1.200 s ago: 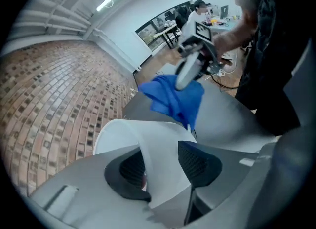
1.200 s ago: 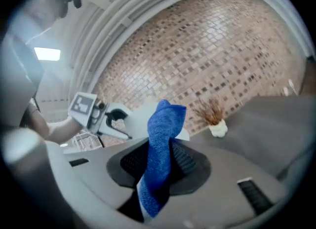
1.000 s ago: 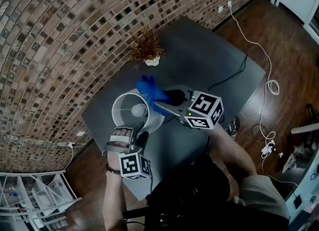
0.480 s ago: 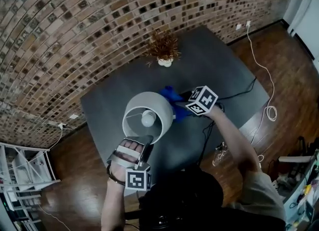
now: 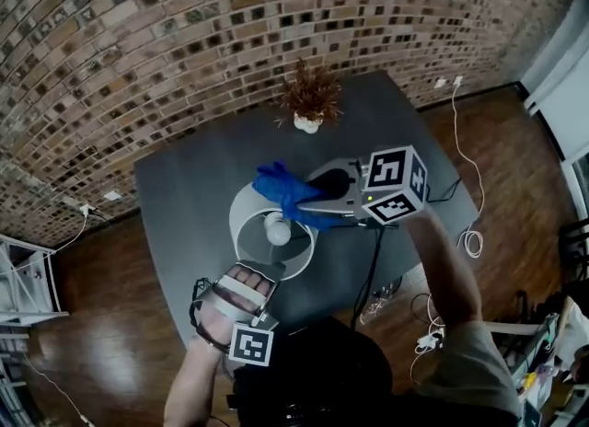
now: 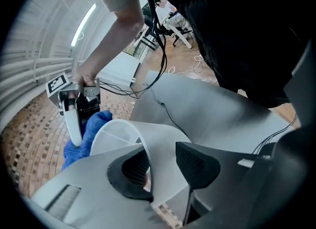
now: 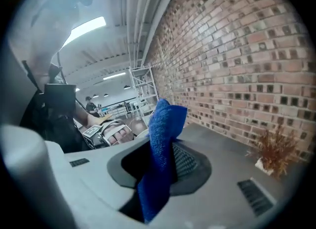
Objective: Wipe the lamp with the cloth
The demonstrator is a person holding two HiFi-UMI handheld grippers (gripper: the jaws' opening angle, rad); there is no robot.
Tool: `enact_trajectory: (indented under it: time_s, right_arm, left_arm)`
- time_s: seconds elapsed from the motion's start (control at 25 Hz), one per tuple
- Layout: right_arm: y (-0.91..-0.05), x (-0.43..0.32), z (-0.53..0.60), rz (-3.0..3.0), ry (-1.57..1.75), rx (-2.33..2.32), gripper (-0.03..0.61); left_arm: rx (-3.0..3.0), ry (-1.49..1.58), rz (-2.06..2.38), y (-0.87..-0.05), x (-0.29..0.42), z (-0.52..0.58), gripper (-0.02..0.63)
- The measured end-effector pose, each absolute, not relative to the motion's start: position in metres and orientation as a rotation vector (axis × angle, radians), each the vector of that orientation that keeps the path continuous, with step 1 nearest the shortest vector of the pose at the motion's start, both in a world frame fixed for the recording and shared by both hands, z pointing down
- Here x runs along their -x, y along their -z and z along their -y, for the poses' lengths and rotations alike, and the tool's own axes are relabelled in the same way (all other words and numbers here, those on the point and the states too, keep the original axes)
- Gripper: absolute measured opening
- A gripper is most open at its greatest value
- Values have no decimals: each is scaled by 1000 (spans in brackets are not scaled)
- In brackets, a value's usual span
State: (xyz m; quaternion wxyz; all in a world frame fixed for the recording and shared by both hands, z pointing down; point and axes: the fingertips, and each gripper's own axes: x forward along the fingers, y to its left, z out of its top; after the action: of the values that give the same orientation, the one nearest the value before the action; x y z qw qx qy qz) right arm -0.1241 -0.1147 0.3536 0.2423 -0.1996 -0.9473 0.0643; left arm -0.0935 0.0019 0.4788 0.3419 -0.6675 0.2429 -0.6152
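The lamp's white shade (image 5: pixel 299 255) stands on the dark table (image 5: pixel 198 172), its bulb (image 5: pixel 277 227) showing from above. My left gripper (image 5: pixel 262 276) holds the near rim; in the left gripper view the shade's wall (image 6: pixel 160 156) sits between the pads, on which the jaws have just been closing. My right gripper (image 5: pixel 308 202) is shut on the blue cloth (image 5: pixel 283 190), which hangs over the shade's far rim. In the right gripper view the cloth (image 7: pixel 160 159) stands up between the jaws. The left gripper view shows the cloth (image 6: pixel 91 129) beyond the shade.
A small potted dry plant (image 5: pixel 311 103) stands at the table's far edge by the brick wall. The lamp's black cable (image 5: pixel 373 264) runs off the near edge. A white cable (image 5: pixel 469 232) lies on the wooden floor at right. A white shelf (image 5: pixel 18 278) stands at left.
The right gripper with the cloth swung out to the right of the shade, then came back over its far rim. The left gripper stayed on the near rim.
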Motion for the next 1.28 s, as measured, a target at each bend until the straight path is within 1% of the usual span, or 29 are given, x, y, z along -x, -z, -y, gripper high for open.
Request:
enact_trajectory:
  time_s: [0.08, 0.16, 0.32, 0.44, 0.48, 0.56, 0.68, 0.76, 0.88, 1.12, 1.2, 1.28]
  right_arm:
    - [-370, 125, 121, 2553, -293, 561, 100]
    - [-397, 124, 140, 2500, -311, 487, 98]
    - [-473, 113, 185, 2326, -204, 264, 97]
    - [-510, 101, 213, 2205, -74, 143, 97]
    - [-510, 100, 216, 2195, -28, 127, 97]
    - [-477, 112, 206, 2268, 49, 170, 95]
    - [-394, 144, 161, 2418, 156, 446, 97]
    - [-373, 158, 131, 2387, 204, 644, 97]
    - [-403, 171, 126, 2246, 159, 721, 97]
    - [-489, 192, 204, 2129, 46, 440, 95]
    - [-494, 192, 216, 2083, 155, 381, 95]
    - [-477, 193, 212, 2033, 325, 399, 95]
  left_arm:
    - [1731, 1590, -619, -480, 92, -5, 167]
    - [1725, 1577, -615, -481, 92, -6, 166]
    - [1727, 1548, -620, -483, 91, -11, 163]
    - [1735, 1520, -632, -483, 86, -12, 163]
    - [1737, 1514, -624, -484, 85, -13, 163]
    - [1732, 1505, -602, -485, 83, -15, 161]
    - [1716, 1495, -587, -483, 81, -12, 160]
    - [1715, 1492, -581, -483, 79, -10, 161]
    - [1718, 1486, -570, -483, 77, -10, 161]
    - [1714, 1461, -557, -481, 73, -9, 161]
    - [1716, 1453, -563, -478, 74, -7, 161]
    - [1723, 1447, -569, -475, 75, -4, 161]
